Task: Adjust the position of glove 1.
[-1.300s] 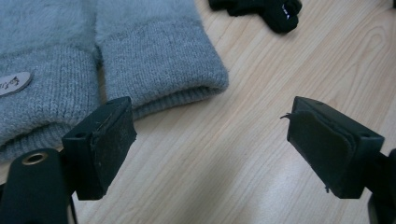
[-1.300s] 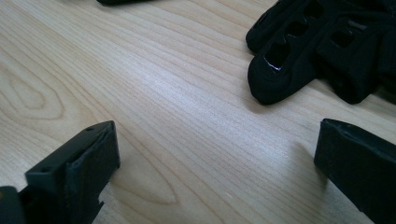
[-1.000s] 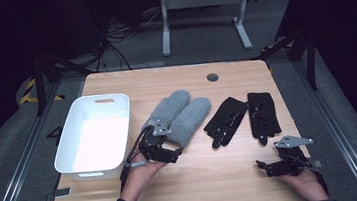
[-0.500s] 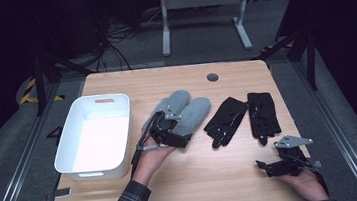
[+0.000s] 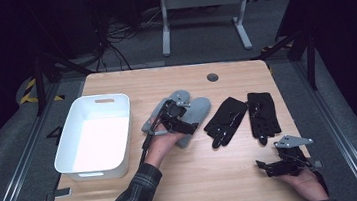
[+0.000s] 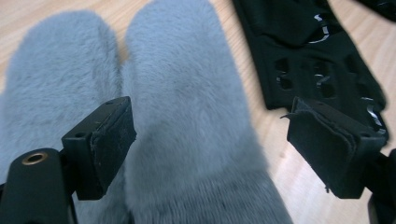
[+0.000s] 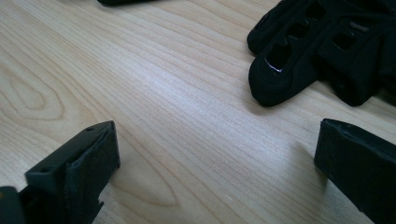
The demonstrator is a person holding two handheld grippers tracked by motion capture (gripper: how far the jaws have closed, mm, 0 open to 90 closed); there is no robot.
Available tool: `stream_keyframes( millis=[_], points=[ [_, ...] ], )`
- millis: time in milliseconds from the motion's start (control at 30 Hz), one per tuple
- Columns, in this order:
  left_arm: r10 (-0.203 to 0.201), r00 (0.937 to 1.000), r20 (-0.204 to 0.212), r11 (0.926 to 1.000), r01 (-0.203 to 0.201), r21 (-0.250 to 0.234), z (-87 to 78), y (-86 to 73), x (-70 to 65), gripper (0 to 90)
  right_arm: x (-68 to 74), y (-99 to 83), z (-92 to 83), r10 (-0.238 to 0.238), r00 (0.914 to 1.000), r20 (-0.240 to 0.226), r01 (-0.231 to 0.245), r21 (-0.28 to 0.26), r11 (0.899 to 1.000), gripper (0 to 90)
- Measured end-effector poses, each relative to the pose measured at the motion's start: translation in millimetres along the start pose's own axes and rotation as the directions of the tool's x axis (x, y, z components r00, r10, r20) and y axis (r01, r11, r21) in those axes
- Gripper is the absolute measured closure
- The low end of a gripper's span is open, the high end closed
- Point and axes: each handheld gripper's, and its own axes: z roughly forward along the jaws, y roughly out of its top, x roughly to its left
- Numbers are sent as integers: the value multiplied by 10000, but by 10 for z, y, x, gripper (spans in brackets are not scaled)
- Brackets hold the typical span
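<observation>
The left gripper (image 5: pixel 180 111), jaws standing wide apart, is hovering over the grey mittens (image 6: pixel 187 116), whose long axes are running toward one o'clock.

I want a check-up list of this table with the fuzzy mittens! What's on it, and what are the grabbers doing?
Surface: wooden table, with a round hole near the far edge.
Job's things: two grey furry mittens lying side by side.
Clutter: white bin to the left; two black gloves to the right.
Grippers: left gripper open, jaws straddling one mitten; right gripper open above bare wood.
Cables: one trails from the left gripper; more lie on the floor beyond.
Surroundings: dark room, grey desk frame behind.
</observation>
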Motion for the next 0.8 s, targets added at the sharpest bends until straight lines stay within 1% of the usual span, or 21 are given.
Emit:
stream_keyframes(
  millis=[33,67,133,200,267,300,367,433,500,533,567,633,667,700,733,767,800],
  points=[
    [-48,10000,-13,10000,48,76,79,-4,29,157,0,0,0,-3,10000,-2,3,-1,10000,4],
    [-48,10000,-13,10000,48,76,79,-4,29,157,0,0,0,-3,10000,-2,3,-1,10000,4],
    [-98,9999,40,9998,97,185,153,-13,63,157,0,0,0,-13,10000,-12,13,-3,10000,4],
    [-106,9999,-28,9994,107,314,207,-19,86,159,1,0,1,-44,10000,-40,44,-4,10000,4],
    [-100,9999,-77,9989,103,462,253,-24,97,171,1,0,0,-51,10000,-44,51,-2,10000,4],
    [-33,9999,-118,9985,39,540,269,-28,100,185,1,0,1,-51,10000,-43,51,-2,10000,4],
    [-70,9998,-195,9981,81,613,302,-40,99,224,1,0,1,-51,10000,-43,51,-3,10000,5],
    [16,9997,-263,9979,1,655,308,-44,92,287,1,0,1,-54,10000,-43,54,-1,10000,4],
    [66,9998,-204,9974,-51,721,295,-40,89,370,1,0,1,-54,10000,-47,54,-4,10000,4],
    [26,9998,-196,9975,-12,713,291,-41,86,417,1,1,1,-64,10000,-53,64,-3,10000,4],
    [-16,9998,-186,9974,30,714,288,-40,86,498,2,1,1,-71,10000,-61,71,-1,10000,4],
    [-93,9999,-142,9975,103,700,274,-37,88,580,2,1,1,-74,10000,-63,74,-3,10000,4],
    [-129,9998,-158,9977,139,669,265,-34,87,580,2,1,1,-76,10000,-64,76,-2,10000,4],
    [-138,9998,-148,9977,148,655,256,-31,88,637,2,1,2,-77,9999,-64,77,-4,10000,4],
    [-187,9998,-94,9978,193,639,244,-27,90,637,2,1,2,-77,9999,-64,77,-4,10000,4],
    [-256,9996,-86,9983,260,518,214,-21,94,676,2,1,1,-72,10000,-64,72,-1,10000,5],
    [-311,9995,-38,9985,312,454,198,-17,96,691,2,1,1,-69,10000,-64,69,0,10000,4]
  ],
)
